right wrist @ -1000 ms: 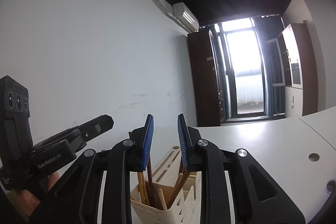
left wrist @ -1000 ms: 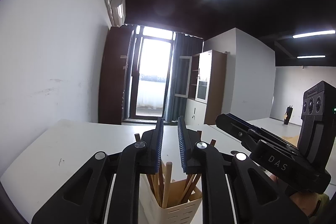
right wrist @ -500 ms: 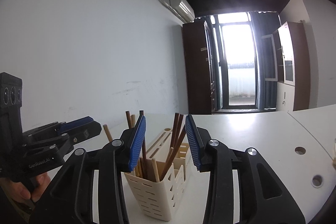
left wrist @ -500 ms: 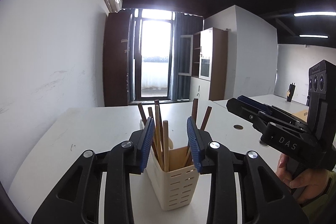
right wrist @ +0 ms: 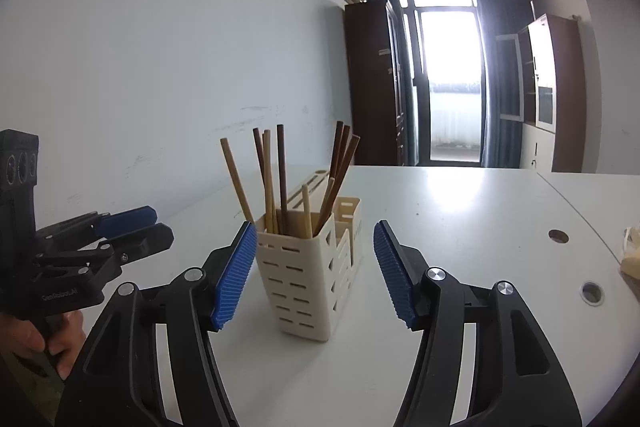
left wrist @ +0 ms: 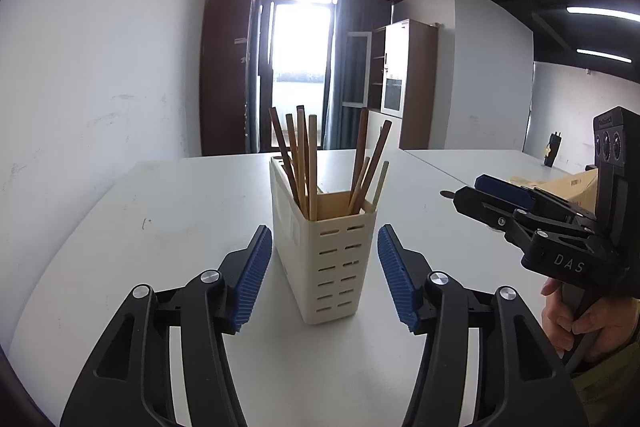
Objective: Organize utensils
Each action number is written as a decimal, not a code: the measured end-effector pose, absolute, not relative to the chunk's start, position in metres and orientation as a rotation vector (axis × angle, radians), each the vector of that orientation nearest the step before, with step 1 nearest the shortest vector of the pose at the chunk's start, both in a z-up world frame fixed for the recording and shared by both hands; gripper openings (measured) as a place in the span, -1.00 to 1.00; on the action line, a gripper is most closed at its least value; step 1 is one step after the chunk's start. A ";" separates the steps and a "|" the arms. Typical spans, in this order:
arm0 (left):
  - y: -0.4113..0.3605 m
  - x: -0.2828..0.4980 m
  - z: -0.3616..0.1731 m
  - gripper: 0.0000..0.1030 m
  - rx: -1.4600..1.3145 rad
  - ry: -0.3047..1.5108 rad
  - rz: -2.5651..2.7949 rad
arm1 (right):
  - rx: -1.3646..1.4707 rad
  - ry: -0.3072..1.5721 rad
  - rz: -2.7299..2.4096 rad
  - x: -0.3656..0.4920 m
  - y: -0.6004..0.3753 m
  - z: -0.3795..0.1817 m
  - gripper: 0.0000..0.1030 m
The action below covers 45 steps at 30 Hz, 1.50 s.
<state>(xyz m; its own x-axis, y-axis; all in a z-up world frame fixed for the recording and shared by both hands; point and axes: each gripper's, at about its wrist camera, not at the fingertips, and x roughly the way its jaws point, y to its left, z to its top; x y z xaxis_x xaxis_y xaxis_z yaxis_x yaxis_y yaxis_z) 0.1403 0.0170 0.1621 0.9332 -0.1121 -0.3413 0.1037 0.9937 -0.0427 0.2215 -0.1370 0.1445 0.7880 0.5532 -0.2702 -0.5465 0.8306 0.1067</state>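
- The holder [left wrist: 326,251], a cream slotted box, stands upright on the white desk [left wrist: 180,227], and we take it as our landmark.
- All the chopsticks [left wrist: 308,163] that we can see are already in the holder, leaning in two loose bunches; we see none lying on the desk around it.
- So we judge the task nearly done, or done. Perhaps the mixed dark and light sticks need sorting, but we cannot tell whether this is wanted.
- The left hand-held gripper [left wrist: 324,277] has its jaws opening, one on each side of the holder's near end. The blue pads do not press on it, and nothing is held.
- The right hand-held gripper [right wrist: 314,267] also has its jaws opening, with the holder between them and clear of the pads; it is empty too.
- In the right wrist view the holder shows further compartments behind the front one; what is in them we cannot see.
- Right of the holder there are cable holes [right wrist: 558,236] in the desk and a pale object [right wrist: 632,259] at the edge, too cut off to name.
- Nothing stands near the holder; only the two grippers are close to each other there.
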 end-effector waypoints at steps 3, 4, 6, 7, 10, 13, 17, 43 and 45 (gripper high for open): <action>0.018 0.134 0.153 0.17 -0.040 0.369 -0.122 | 0.034 0.332 0.590 0.219 -0.139 0.134 0.28; 0.018 0.132 0.149 0.22 -0.041 0.373 -0.124 | 0.032 0.343 0.588 0.218 -0.140 0.129 0.31; 0.019 0.128 0.142 0.24 -0.043 0.382 -0.128 | 0.017 0.363 0.577 0.217 -0.140 0.120 0.34; 0.020 0.127 0.138 0.24 -0.047 0.391 -0.132 | 0.008 0.371 0.571 0.214 -0.140 0.114 0.35; 0.020 0.122 0.130 0.34 -0.050 0.412 -0.132 | 0.008 0.388 0.572 0.210 -0.144 0.103 0.42; 0.020 0.114 0.121 0.55 -0.039 0.401 -0.107 | 0.014 0.386 0.579 0.204 -0.148 0.098 0.54; 0.017 0.108 0.115 0.72 -0.022 0.403 -0.100 | 0.038 0.369 0.584 0.196 -0.157 0.090 0.70; 0.012 0.100 0.103 0.89 0.013 0.447 -0.068 | 0.037 0.369 0.595 0.183 -0.178 0.064 0.91; 0.012 0.101 0.102 0.89 0.017 0.449 -0.067 | 0.033 0.372 0.598 0.182 -0.178 0.064 0.91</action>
